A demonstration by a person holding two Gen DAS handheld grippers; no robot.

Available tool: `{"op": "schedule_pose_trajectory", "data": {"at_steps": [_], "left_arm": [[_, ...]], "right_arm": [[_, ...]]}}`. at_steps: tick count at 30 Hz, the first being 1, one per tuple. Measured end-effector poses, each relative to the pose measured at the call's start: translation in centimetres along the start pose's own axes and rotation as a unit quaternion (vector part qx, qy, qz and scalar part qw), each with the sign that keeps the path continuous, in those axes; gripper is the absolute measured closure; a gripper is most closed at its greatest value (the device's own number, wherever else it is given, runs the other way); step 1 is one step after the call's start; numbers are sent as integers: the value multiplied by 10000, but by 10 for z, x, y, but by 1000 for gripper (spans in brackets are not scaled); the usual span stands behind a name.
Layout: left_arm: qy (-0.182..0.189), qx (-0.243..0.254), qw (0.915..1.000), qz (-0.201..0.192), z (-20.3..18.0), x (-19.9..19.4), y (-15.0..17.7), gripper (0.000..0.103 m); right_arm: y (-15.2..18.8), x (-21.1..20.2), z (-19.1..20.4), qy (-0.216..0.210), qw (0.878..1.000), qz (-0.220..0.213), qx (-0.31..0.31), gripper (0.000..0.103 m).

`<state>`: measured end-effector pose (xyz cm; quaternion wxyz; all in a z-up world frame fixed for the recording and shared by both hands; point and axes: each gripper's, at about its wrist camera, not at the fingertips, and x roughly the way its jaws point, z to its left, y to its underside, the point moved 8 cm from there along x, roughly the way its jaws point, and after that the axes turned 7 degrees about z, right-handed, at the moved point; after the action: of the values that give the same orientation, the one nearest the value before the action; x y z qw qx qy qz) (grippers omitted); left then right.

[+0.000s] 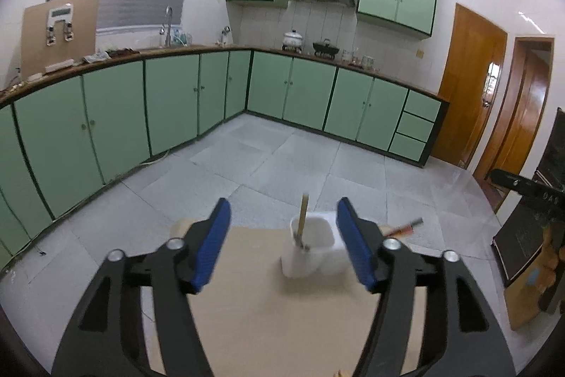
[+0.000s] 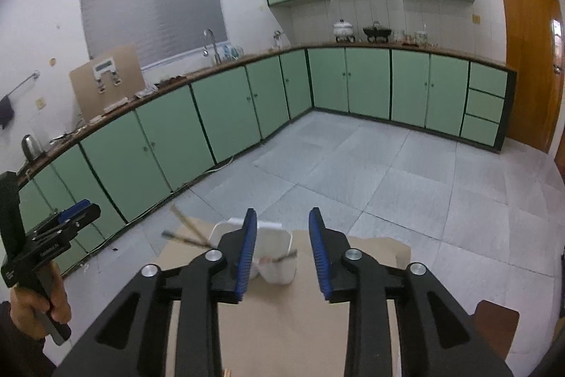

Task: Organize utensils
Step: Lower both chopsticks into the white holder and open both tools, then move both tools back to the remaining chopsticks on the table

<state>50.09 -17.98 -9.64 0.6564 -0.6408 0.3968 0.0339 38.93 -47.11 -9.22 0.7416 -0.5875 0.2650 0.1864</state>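
On the bench [image 1: 247, 324], near its far edge, a white holder [image 1: 310, 249] is seen, with two compartments side by side. One utensil [image 1: 302, 221] is stood upright in the left compartment in the left wrist view; in the right wrist view, blurred sticks [image 2: 190, 232] are seen leaning out over the holder's left side, and another thin piece [image 2: 282, 258] is laid across its front. A further utensil [image 1: 406, 229] is left lying on the bench just right of the holder.

Both claws are held above the bench, well apart from everything. The left claw [image 1: 282, 246] is spread wide and grips nothing; the right claw [image 2: 280, 253] is likewise spread and empty.

Since the holder looks light and sits close to the edge, it is judged likely to be pushed off or tipped if struck by a descending finger. The leaning sticks could be levered out by a careless brush. The lying utensil, thin and flat, could be missed or flicked to the floor [image 1: 300, 165] by a poorly centred pinch.
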Motion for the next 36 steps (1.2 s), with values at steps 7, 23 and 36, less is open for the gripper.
{"op": "schedule_pose_trajectory", "data": {"at_steps": [7, 23, 36], "left_arm": [[-325, 287, 9973, -593, -11, -94, 109, 16], [-300, -106, 9995, -55, -33, -146, 345, 9], [-169, 4, 9991, 398, -34, -124, 365, 9]], "right_arm": [[121, -70, 11, 121, 9989, -397, -198, 72], [434, -29, 107, 2, 9900, 999, -996, 72], [432, -6, 110, -189, 9887, 1158, -934, 96]]}}
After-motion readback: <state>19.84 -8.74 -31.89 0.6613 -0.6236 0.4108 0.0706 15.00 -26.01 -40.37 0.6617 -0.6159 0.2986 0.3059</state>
